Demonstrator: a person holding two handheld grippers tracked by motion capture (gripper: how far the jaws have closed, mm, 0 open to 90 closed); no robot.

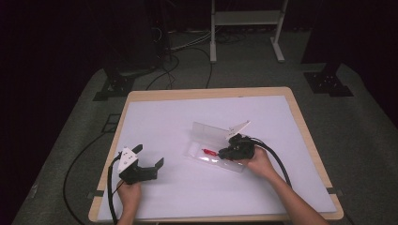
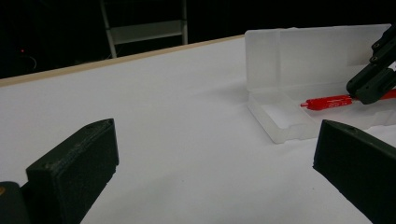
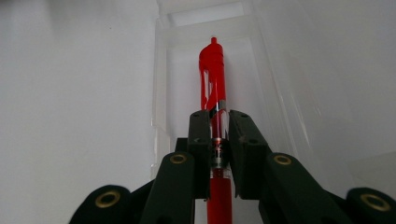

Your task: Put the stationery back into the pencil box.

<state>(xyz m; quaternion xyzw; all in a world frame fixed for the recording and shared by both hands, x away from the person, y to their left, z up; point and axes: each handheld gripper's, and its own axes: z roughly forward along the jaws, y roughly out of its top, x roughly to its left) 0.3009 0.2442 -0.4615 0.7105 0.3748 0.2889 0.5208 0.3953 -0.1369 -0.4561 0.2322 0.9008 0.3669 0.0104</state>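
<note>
Right tongs [image 3: 218,122] clamped the red pen [image 3: 213,79] lengthwise over the clear case [image 1: 213,140]; left tongs [image 1: 149,157] lay level, gaping, left of the case.

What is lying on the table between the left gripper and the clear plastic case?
Nothing: in the high view, only bare white table cover lies between the left gripper and the clear plastic case. The left gripper view shows the same.

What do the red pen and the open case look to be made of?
Red pen: looks like glossy, partly see-through red plastic, since highlights shine along the barrel held by the right gripper. Case: apparently frosted, translucent plastic; the table surface shows faintly through its walls and raised lid.
</note>
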